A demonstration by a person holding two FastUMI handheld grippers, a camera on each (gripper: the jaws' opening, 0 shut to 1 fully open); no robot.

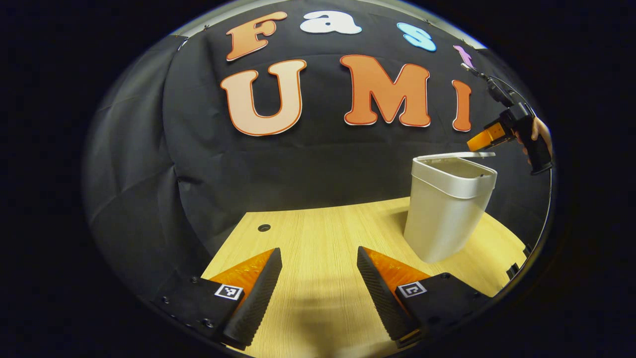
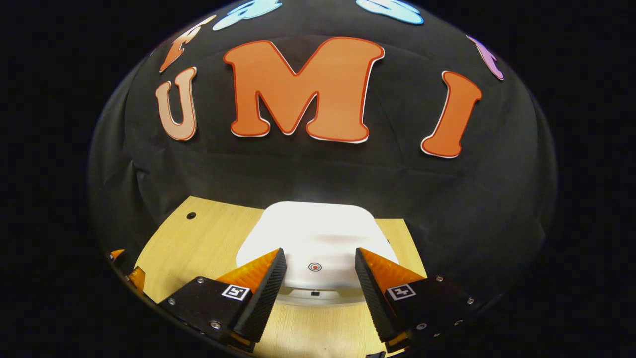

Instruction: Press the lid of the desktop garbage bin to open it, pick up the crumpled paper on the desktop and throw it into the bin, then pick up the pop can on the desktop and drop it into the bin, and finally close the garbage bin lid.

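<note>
Two claws are mine, one in each hand, and both stand spread with nothing between the fingers. In the left gripper view my left claw hangs low over the wooden desk, its jaws wide apart and bare desk showing through the gap. From there the white garbage bin stands upright on the desk at about two o'clock of that claw, well apart from it. Its lid sits nearly flat on the rim, with a thin dark gap under its right-hand edge. Just above the lid, at the bin's one o'clock, my right claw hovers, tilted down toward the lid, with my hand on its handle. Whether it touches the lid I cannot tell from that far.

In the right gripper view, the right claw is released as well, fingers spread. The bin's lid lies straight ahead at twelve o'clock and just below, a broad white rounded slab. A small red ring mark on the lid sits almost exactly midway between my fingertips. The fingers flank the near edge of the lid without pressing on it. A small dark hole in the desk shows at ten o'clock, and the tips of my left claw peek in at the low left edge, around eight o'clock.
</note>
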